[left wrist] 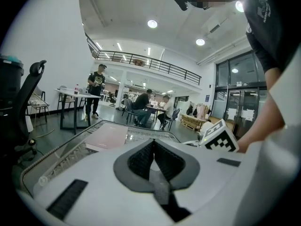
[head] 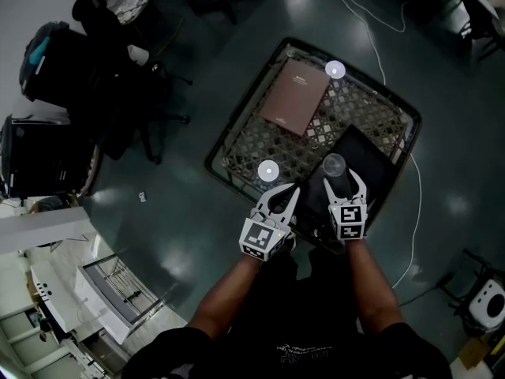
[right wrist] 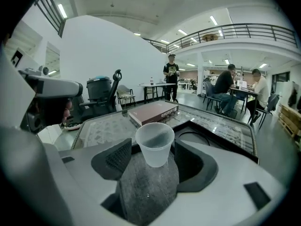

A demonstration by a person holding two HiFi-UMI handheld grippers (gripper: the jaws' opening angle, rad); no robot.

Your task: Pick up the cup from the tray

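Head view: clear cup (head: 334, 164) standing upright at far end of black tray (head: 364, 155), sitting between right gripper (head: 343, 175) fingers. Left gripper (head: 284, 189) hanging just beside it.

Left gripper view: fingers pressing together, holding nothing.

Right gripper view: fingers standing wide, cup sitting between, pads not squeezing it. Brown book (right wrist: 153, 113) lying behind.

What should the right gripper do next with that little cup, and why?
Probably close gently on the cup: it stands upright on the dark tray between the open jaws of the right gripper, and they do not appear to touch it.
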